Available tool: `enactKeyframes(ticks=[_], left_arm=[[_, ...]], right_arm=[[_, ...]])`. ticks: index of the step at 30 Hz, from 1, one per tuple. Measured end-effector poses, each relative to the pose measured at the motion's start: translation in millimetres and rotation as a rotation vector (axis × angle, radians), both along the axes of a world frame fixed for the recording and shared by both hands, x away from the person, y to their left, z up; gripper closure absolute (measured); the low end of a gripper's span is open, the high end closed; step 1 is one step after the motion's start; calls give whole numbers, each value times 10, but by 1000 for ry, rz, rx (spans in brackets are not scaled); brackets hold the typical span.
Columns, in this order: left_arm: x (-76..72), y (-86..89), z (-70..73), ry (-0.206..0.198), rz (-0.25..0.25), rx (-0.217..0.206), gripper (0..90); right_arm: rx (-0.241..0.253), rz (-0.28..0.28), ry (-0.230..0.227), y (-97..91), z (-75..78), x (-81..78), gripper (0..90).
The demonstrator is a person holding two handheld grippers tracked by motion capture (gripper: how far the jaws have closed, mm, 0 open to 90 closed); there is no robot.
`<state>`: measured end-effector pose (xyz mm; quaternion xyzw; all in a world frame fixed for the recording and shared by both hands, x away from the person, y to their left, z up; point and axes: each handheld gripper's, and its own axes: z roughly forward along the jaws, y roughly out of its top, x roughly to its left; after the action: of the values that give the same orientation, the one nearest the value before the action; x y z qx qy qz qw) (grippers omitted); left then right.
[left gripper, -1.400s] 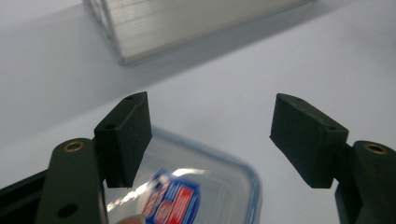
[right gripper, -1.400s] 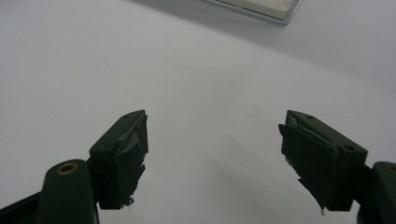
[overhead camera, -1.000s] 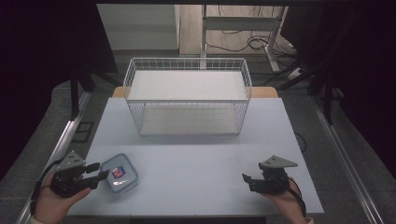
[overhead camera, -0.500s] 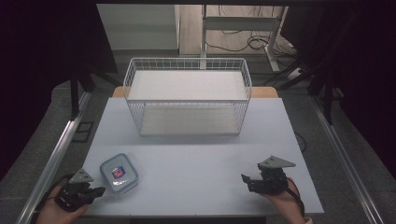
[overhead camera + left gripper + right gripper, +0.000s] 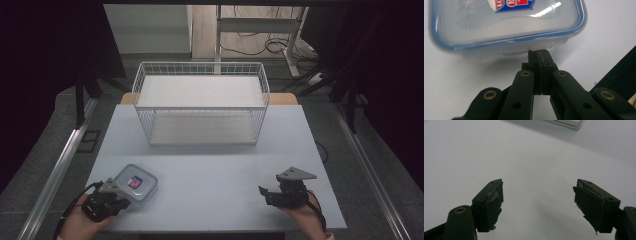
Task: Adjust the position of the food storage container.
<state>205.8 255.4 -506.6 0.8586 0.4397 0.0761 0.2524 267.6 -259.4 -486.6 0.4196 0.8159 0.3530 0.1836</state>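
A clear plastic container (image 5: 135, 182) with a blue-rimmed lid and a red and blue label lies on the white table at the front left. My left gripper (image 5: 123, 201) is shut just in front of it. In the left gripper view the closed tips (image 5: 540, 53) touch the container's (image 5: 506, 25) near side just under the lid's rim, with nothing visibly held. At the front right, my right gripper (image 5: 264, 193) rests low over the table. Its jaws stand wide open (image 5: 537, 202) over bare table, holding nothing.
A white wire basket (image 5: 200, 125) with nothing in it stands at the back middle of the table (image 5: 210, 170). The front edge runs right under both hands. Dark floor, metal rails and cables surround the table.
My left gripper drew back from the container's left side toward the front edge, then came right to the container's near side. The right gripper has stayed put.
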Motion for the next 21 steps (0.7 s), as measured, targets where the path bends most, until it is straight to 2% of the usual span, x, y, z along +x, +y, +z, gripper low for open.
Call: enactKeyframes(ticks=[5, 9, 14, 16, 17, 18, 19, 20, 21], left_arm=[[142, -159, -3, 1, -23, -38, 900], [197, -265, -15, -1, -41, -42, 900], [173, -267, 43, -18, -42, -44, 900], [158, -137, 166, -47, -20, -67, 900], [158, -137, 166, -47, -20, -67, 900], [166, -5, 252, -67, 17, -76, 900], [166, -5, 252, -67, 17, -76, 900], [176, 73, 291, -78, 38, -80, 900], [203, 228, 349, -96, 86, -90, 900]], right_arm=[[-2, -3, 3, -6, -16, 12, 233], [0, -8, 6, -14, -24, 15, 233], [1, -10, 4, -22, -21, 17, 233], [1, -11, 1, -26, -20, 19, 233], [1, -11, 1, -26, -20, 19, 233], [2, -14, 3, -29, -18, 21, 233], [1, -13, 2, -30, -19, 22, 233], [1, -13, 2, -30, -19, 22, 233], [0, -12, 2, -26, -21, 20, 233]])
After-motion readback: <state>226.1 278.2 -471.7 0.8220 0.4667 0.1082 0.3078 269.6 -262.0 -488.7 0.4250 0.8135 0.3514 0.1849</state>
